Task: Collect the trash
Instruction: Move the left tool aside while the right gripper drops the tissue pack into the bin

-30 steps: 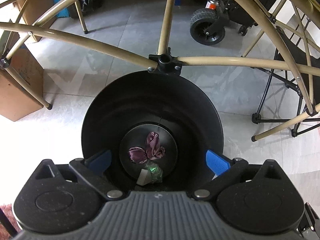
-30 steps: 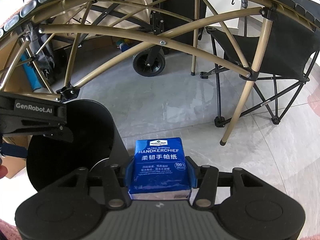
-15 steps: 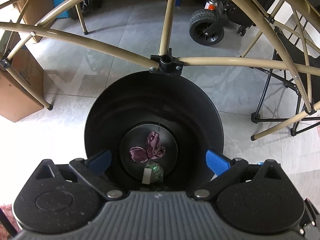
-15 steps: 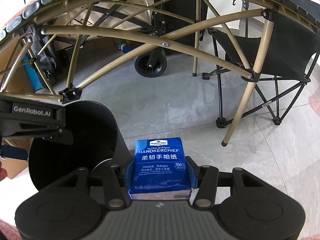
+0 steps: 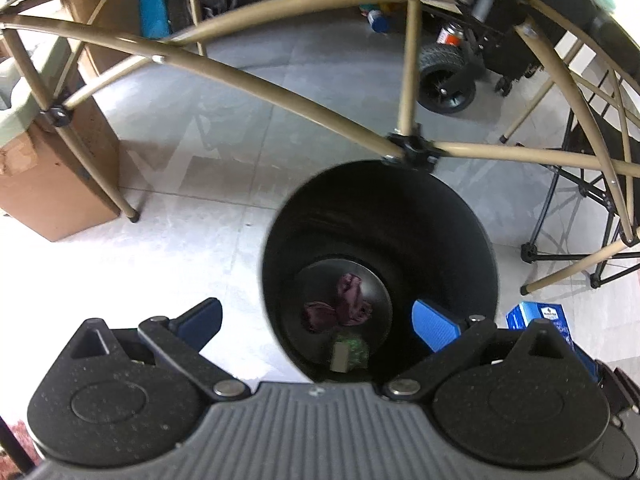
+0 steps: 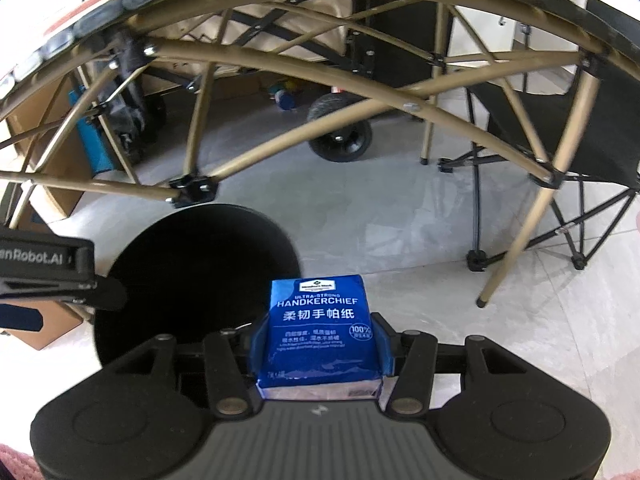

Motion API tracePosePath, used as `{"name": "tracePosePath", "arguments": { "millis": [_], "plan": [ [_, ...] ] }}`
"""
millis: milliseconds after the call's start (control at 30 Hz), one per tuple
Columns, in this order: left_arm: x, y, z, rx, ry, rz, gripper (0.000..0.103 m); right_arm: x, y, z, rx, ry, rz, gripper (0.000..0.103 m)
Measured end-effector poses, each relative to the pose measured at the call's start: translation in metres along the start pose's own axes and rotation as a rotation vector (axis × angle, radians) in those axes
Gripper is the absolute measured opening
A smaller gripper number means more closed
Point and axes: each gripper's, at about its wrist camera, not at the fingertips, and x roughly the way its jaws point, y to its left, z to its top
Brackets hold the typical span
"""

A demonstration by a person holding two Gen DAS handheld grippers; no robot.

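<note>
A black round trash bin (image 5: 460, 224) stands on the tiled floor under a table frame. At its bottom lie a crumpled purple wrapper (image 5: 344, 304) and a small green piece (image 5: 352, 350). My left gripper (image 5: 316, 318) is open and empty, above the bin's left rim. My right gripper (image 6: 322, 334) is shut on a blue handkerchief tissue pack (image 6: 322, 328), held just right of the bin (image 6: 192, 272). The pack (image 5: 538, 316) also shows at the right edge of the left wrist view. The left gripper's body (image 6: 44, 276) enters the right wrist view from the left.
Tan metal table legs and braces (image 5: 280, 80) arch over the bin. A cardboard box (image 5: 52, 184) stands at the left. A black folding chair (image 6: 560, 128) is at the right, and a wheeled cart (image 6: 340, 136) is behind.
My left gripper has shifted left, so the bin now sits right of centre in its view. The right gripper with the tissue pack has drifted slightly toward the bin.
</note>
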Motion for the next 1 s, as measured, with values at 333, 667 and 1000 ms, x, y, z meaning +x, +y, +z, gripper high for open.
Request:
{"name": "tracePosePath", "arguments": {
  "millis": [333,667,1000],
  "plan": [
    [-0.004,0.06,-0.006,-0.04,-0.031,0.061,0.103,0.01,0.05,0.011,-0.052,0.05,0.066,0.051],
    [0.01,0.107,-0.014,-0.071,-0.008,0.117,0.103,0.032,0.091,0.013,-0.09,0.145,0.08,0.051],
    [0.02,0.113,-0.02,-0.056,0.025,0.118,0.103,0.049,0.103,0.01,-0.12,0.209,0.06,0.051]
  ]
}}
